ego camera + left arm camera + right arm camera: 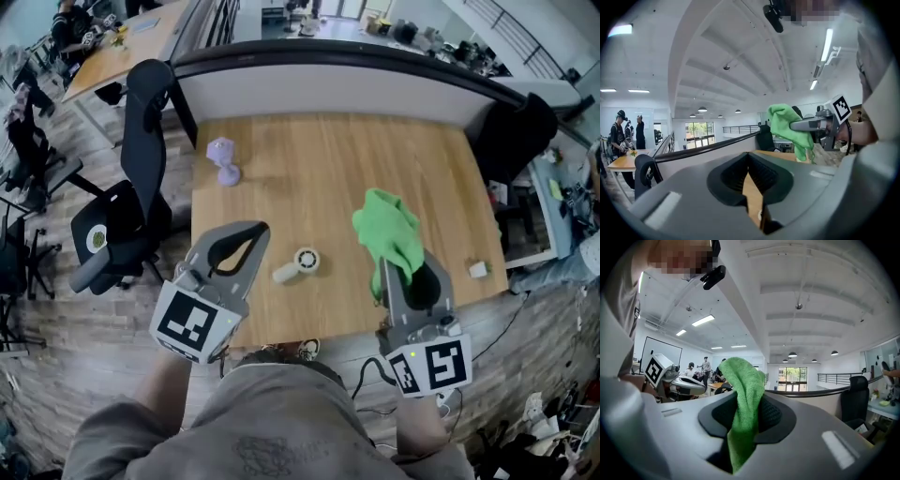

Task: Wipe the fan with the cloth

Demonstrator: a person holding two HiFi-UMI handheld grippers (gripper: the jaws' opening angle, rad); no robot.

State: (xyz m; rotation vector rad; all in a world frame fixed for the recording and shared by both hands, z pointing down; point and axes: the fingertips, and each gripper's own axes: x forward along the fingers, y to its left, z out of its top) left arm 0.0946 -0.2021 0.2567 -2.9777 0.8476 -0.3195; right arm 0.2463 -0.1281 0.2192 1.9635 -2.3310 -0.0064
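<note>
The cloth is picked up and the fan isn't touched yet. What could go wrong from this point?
1. The fan lies loose on the table, and the left tongs are shut and empty. With nothing steadying it, a wipe may just shove it across the wood.
2. The right tongs pinch only part of the cloth. The rest bunches and hangs free, so it might slip out or snag on the fan.

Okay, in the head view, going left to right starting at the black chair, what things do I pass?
black chair → purple object → white fan → green cloth → small white block
</note>
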